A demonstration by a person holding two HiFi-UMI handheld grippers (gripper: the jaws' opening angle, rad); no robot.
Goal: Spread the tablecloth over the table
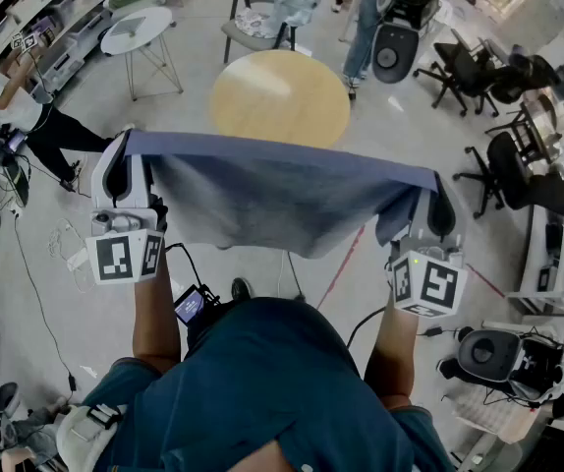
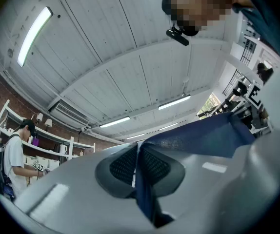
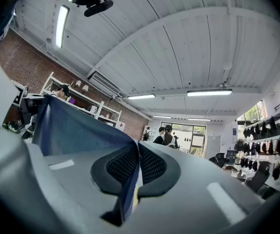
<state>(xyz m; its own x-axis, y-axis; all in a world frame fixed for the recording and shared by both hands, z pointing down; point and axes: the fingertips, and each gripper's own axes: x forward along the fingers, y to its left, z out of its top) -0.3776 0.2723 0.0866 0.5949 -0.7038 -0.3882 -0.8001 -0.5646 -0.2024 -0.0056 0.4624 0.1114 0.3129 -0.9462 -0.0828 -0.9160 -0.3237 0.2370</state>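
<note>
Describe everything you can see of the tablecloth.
The tablecloth is plain blue-grey, soft-looking fabric. It hangs in the air in front of the person, its top edge stretched between the left gripper and right gripper, whose jaws are each shut on a corner. The rest droops in loose folds. It is not yet on the round table beyond.

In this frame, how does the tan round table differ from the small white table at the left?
The tan table has a wood-coloured top, the white table a pale one. The tan table looks broader than the white table. The tan table stands straight ahead beyond the held-up tablecloth; the white table stands farther left, thin legs showing. Both tops are round and uncovered.
</note>
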